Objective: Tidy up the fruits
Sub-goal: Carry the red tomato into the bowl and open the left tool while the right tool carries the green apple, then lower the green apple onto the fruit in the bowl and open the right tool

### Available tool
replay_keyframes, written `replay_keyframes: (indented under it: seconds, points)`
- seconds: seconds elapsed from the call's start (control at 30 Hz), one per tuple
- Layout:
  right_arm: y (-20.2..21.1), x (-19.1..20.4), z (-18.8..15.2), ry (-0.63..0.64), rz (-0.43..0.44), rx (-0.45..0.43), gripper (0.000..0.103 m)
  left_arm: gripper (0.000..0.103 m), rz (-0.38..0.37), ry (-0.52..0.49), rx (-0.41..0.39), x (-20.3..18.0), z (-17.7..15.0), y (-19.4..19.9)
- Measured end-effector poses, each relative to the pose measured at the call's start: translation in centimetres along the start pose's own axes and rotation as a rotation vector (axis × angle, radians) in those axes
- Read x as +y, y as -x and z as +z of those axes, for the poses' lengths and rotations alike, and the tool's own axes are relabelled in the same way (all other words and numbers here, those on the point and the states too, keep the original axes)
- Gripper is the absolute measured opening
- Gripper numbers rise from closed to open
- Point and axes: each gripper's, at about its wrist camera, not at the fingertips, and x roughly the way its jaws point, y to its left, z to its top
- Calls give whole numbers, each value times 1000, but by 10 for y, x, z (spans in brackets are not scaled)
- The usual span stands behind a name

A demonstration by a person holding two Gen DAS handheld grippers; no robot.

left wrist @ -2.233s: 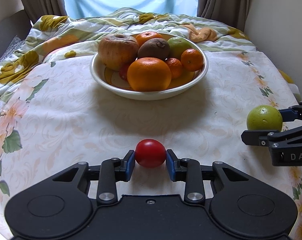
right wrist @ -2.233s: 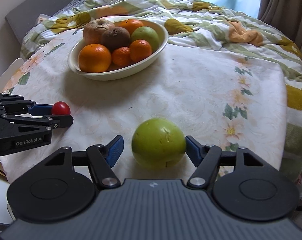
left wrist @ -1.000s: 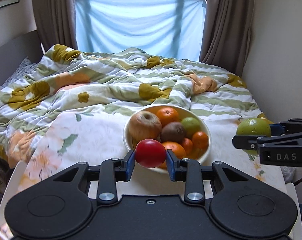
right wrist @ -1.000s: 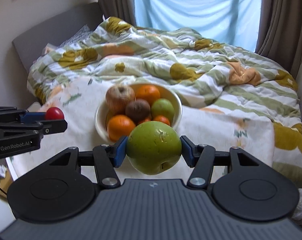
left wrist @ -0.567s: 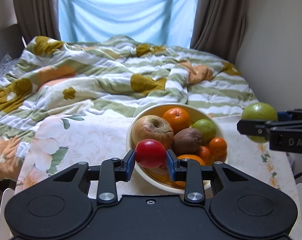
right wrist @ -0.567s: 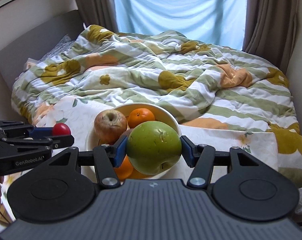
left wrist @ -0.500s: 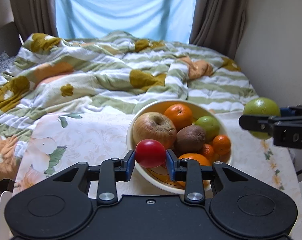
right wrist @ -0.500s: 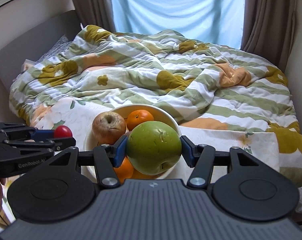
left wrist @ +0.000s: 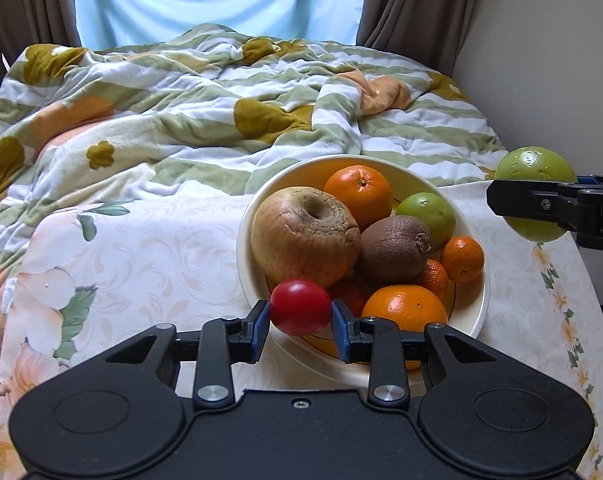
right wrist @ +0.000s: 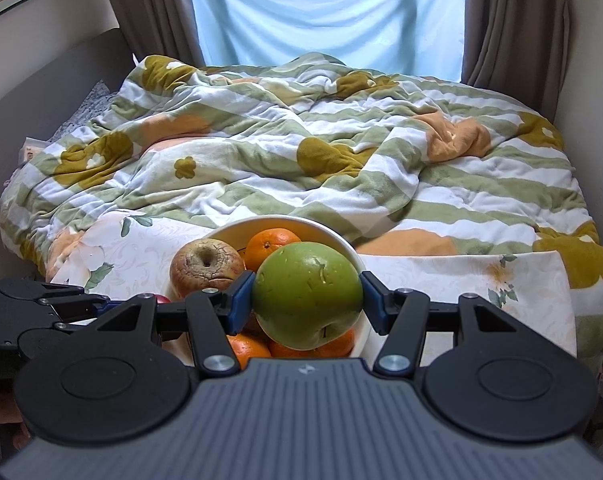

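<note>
My left claw [left wrist: 300, 317] is squeezing a small red tomato [left wrist: 300, 306] between its 2 blue pads. In the left view the tomato sits low in the middle of the frame, over the near rim of the cream bowl [left wrist: 479, 304]. My right claw [right wrist: 307, 300] is squeezing a big green apple [right wrist: 307, 295], in the middle of the right view, in front of the bowl [right wrist: 341, 240].

The left view looks down into the bowl. I can see a wrinkly brown apple [left wrist: 304, 236], a kiwi [left wrist: 395, 249], a small green fruit [left wrist: 426, 211], 1 big orange [left wrist: 405, 307] at the front, 1 orange [left wrist: 358, 191] at the back and 2 little oranges [left wrist: 462, 259] on the right. It also shows my right claw at the right edge, with the green apple out past the bowl's far right rim.

The right view hides most of the bowl behind the green apple. It shows my left claw [right wrist: 101, 304] at the lower left, with only a bit of red showing.

The bowl sits on a flowery cloth [left wrist: 141, 256]. There is bare cloth to the left of the bowl and a thinner strip to its right. A striped blanket [right wrist: 301, 152] lies behind, touching the bowl's back edge.
</note>
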Motion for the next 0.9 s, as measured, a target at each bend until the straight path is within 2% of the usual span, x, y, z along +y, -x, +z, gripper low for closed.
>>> replay_keyframes:
  seconds: [0.03,0.07,0.13,0.23,0.5,0.9]
  points:
    - [0,0,0,-1,-4,0,71,49,3,0,-1,0,0,0]
    - [0,-1,0,-2,-8,0,71,70,10,0,-3,0,0,1]
    - [0,-1,0,-2,-14,1,71,95,33,1,-31,0,-1,6]
    - [0,0,1,2,-22,3,71,96,26,10,-49,5,-2,15]
    - [-12,3,6,22,-9,23,71,97,70,53,-64,26,-9,34]
    - [-65,32,21,57,53,20,71,98,112,52,-96,46,-16,54]
